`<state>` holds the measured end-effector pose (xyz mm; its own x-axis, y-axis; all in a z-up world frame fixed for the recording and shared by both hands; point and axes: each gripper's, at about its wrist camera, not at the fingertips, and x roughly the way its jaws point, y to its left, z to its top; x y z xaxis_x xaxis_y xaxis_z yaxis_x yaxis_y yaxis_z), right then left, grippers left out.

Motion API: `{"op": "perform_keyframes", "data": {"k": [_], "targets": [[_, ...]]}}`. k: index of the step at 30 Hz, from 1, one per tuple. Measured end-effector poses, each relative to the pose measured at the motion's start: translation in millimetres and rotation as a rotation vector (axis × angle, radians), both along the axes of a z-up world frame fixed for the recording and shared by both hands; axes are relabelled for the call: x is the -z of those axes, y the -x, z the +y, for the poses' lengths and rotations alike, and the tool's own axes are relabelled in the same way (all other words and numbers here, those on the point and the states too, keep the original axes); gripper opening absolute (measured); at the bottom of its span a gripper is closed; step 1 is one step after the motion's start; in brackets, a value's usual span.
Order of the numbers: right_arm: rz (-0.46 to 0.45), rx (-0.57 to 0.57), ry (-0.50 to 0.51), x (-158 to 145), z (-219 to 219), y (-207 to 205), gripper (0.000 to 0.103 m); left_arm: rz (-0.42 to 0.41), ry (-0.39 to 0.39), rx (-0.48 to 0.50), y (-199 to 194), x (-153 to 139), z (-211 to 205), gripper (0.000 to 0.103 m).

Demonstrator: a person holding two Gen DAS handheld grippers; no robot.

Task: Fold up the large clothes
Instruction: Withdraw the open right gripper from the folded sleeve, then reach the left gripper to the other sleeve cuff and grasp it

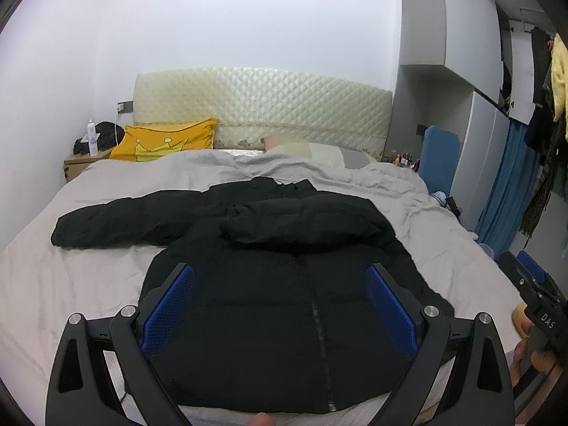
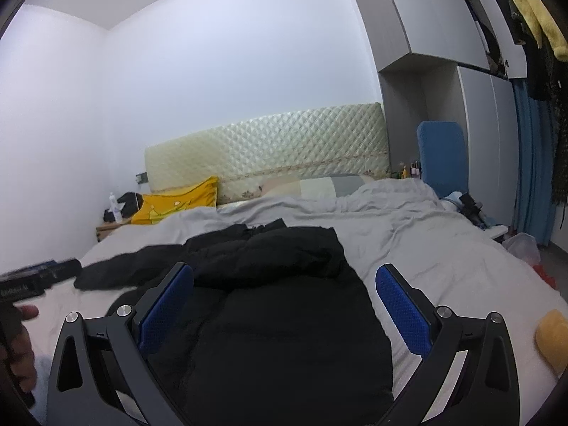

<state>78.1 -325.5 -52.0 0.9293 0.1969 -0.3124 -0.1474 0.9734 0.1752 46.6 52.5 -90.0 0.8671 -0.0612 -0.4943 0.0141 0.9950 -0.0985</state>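
Note:
A black puffer jacket (image 1: 277,284) lies front up on the grey bed sheet (image 1: 71,284), zip down the middle. Its right sleeve is folded across the chest; its left sleeve (image 1: 117,220) stretches out to the left. My left gripper (image 1: 280,277) is open and empty above the jacket's lower body. The right gripper (image 1: 532,291) shows at that view's right edge. In the right wrist view the jacket (image 2: 284,319) lies below my open, empty right gripper (image 2: 284,280), and the left gripper body (image 2: 32,280) shows at the left edge.
A quilted headboard (image 1: 262,113), a yellow pillow (image 1: 167,142) and a grey pillow (image 1: 319,152) are at the bed's far end. A nightstand (image 1: 81,163) with a bottle stands far left. A blue chair (image 1: 440,156), wardrobe and hanging clothes (image 1: 546,124) are on the right. A yellow object (image 2: 552,337) lies at right.

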Motion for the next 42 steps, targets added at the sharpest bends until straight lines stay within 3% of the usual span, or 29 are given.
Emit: {"op": "perform_keyframes", "data": {"k": [4,9,17,21,29,31,38,42], "targets": [[0.033,-0.013,0.009,14,-1,-4,0.103,0.035,0.012,-0.025,-9,8,22,0.097],[0.033,-0.007,-0.006,15,-4,-1,0.103,0.050,0.023,-0.052,-29,-4,67,0.097],[0.049,-0.005,-0.018,20,-9,-4,0.103,0.085,0.071,-0.140,-89,-31,181,0.097],[0.045,0.001,-0.014,23,-6,-6,0.103,0.116,0.157,-0.202,-122,-25,240,0.097],[0.061,0.008,0.005,28,3,-13,0.103,0.270,0.380,-0.177,-184,48,330,0.097],[0.089,0.019,0.007,33,7,-20,0.103,0.291,0.395,-0.187,-195,68,349,0.097],[0.172,0.034,0.018,46,26,-43,0.103,0.317,0.494,-0.261,-211,127,416,0.097],[0.211,0.046,0.016,52,39,-54,0.103,0.296,0.605,-0.322,-219,162,467,0.097]]}}
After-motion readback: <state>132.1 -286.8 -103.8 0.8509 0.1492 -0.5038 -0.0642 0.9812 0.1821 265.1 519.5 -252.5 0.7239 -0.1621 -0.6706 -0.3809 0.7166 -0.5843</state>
